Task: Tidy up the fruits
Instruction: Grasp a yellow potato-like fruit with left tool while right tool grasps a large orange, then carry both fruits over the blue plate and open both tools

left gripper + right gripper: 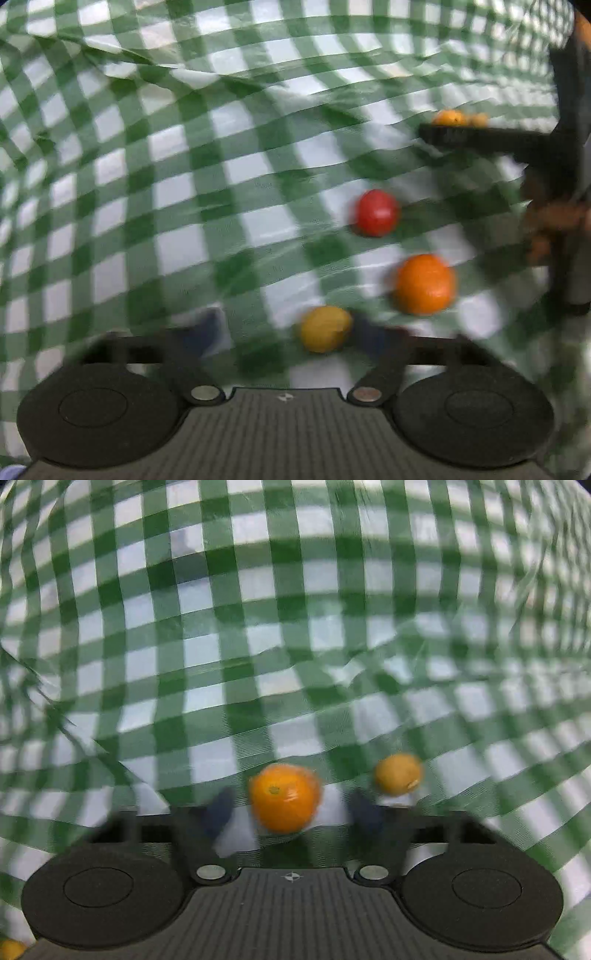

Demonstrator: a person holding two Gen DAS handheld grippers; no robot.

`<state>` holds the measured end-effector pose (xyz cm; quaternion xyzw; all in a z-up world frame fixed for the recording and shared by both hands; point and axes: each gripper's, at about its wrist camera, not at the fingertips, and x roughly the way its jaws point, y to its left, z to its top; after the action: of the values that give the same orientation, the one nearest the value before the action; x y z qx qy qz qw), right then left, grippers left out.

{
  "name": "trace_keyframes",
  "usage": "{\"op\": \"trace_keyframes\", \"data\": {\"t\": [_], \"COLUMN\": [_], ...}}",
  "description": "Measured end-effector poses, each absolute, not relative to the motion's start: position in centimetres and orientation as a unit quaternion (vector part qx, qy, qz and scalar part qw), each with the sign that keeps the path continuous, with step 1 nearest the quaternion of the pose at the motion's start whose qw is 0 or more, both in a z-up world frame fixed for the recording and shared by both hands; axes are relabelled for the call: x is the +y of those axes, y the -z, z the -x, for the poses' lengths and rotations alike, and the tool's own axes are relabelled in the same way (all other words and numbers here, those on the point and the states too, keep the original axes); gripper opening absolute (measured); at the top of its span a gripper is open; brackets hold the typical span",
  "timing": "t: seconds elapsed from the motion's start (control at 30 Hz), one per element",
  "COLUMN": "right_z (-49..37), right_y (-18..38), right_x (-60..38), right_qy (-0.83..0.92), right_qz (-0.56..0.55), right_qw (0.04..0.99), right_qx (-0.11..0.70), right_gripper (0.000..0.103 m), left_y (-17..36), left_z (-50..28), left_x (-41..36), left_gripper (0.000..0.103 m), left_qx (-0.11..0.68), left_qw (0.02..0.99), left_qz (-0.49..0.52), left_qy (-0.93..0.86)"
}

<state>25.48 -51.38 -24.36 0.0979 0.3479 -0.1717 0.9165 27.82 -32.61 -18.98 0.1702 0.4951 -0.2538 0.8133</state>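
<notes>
In the left wrist view a yellow lemon (325, 328), an orange (424, 283) and a red fruit (376, 212) lie on the green checked cloth. My left gripper (291, 332) is open; the lemon sits just inside its right finger. A black tray (480, 138) with orange fruit (448, 118) stands at the far right. In the right wrist view my right gripper (291, 808) is open, with an orange (284, 797) between its fingers, not clamped. A small yellow fruit (398, 774) lies beyond the right finger.
The wrinkled green and white checked cloth (221, 184) covers the whole table. A dark stand or gripper body (565, 184) rises at the right edge of the left wrist view. Another orange fruit (11, 949) peeks in at the bottom left corner of the right wrist view.
</notes>
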Motion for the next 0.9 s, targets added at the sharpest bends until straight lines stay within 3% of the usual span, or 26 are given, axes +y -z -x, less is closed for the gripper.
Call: {"op": "trace_keyframes", "data": {"t": [0.37,0.6,0.9], "right_z": [-18.3,-7.9,4.4], "right_y": [18.9,11.1,3.2], "right_x": [-49.7,-43.4,-33.5], "right_qy": [0.163,0.129,0.077], "right_qz": [-0.093,-0.121,-0.133], "right_qw": [0.925,0.944,0.956], "right_qx": [0.33,0.28,0.252], "right_gripper": [0.039,0.039,0.039], "left_y": [13.2,5.9,0.3], "left_z": [-23.4,-15.3,-5.5], "left_x": [-30.0,-23.6,-13.4], "left_gripper": [0.031,0.031,0.031], "left_qx": [0.449,0.43,0.437], "left_qw": [0.84,0.857,0.867], "left_qz": [-0.17,-0.143,-0.123], "left_qy": [0.253,0.246,0.208]}}
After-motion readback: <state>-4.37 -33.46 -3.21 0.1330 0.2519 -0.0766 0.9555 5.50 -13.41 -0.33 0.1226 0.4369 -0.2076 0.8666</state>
